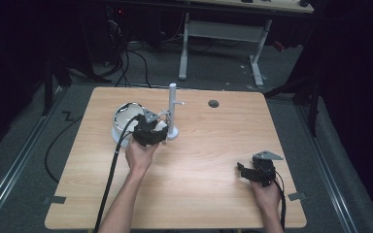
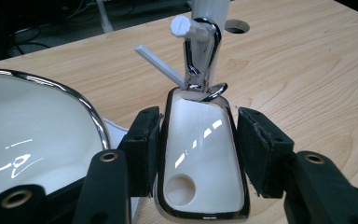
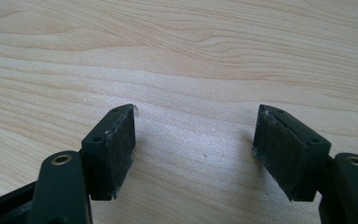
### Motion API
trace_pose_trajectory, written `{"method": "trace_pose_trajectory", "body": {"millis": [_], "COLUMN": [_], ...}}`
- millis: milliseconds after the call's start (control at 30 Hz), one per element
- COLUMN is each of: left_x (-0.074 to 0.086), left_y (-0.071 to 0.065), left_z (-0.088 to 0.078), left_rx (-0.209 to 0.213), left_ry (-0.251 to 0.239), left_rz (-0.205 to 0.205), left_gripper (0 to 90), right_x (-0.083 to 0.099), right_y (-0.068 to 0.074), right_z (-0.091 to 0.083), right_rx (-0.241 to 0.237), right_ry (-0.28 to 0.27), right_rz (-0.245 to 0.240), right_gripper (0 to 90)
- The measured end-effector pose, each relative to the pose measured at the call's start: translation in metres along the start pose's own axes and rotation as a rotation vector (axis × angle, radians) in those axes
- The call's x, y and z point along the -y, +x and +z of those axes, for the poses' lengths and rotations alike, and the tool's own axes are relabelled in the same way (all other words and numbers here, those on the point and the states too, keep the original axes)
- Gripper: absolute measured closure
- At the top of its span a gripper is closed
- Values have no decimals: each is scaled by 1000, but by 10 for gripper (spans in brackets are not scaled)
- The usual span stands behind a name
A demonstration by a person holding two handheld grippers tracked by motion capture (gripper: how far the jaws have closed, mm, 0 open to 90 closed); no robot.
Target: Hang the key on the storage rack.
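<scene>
Left gripper (image 2: 198,154) clamped on white chrome-rimmed cup (image 2: 200,163) beside stand (image 1: 172,111); right gripper (image 3: 196,149) wide open, empty.

Glossy chrome-rimmed white cup (image 2: 200,154), matt wood table (image 2: 307,70)

stand (image 1: 172,109): on table (image 1: 213,160), behind centre
bowl (image 1: 125,121): just left of stand
small dish (image 2: 200,154): between bowl and stand
</scene>
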State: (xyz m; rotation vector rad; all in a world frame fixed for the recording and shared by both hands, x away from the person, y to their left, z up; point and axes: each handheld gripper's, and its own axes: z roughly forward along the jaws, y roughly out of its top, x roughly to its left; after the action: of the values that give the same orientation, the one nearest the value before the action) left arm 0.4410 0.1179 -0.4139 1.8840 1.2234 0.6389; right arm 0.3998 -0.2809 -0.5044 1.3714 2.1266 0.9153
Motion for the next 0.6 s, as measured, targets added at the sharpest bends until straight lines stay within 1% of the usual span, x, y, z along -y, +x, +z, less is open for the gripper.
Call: {"method": "trace_pose_trajectory", "body": {"millis": [167,300,400,467,600], "left_x": [1,3,4,5,6], "left_y": [0,1,1,1,2], "left_z": [1,2,2,3,1], "left_rx": [-8,-9,0,2,-3], "left_ry": [10,13,10,14,12], "left_rz": [14,5,-5,-3,-13], "left_gripper": [506,505,502,501,493], "right_x": [0,0,0,0,0], "right_y": [0,0,0,0,0], "right_z": [0,0,0,0,0], "right_rx": [0,0,0,1,1], "right_ry": [0,0,0,0,0], "right_rz": [0,0,0,-1,0], "right_gripper": [297,297,297,297,297]}}
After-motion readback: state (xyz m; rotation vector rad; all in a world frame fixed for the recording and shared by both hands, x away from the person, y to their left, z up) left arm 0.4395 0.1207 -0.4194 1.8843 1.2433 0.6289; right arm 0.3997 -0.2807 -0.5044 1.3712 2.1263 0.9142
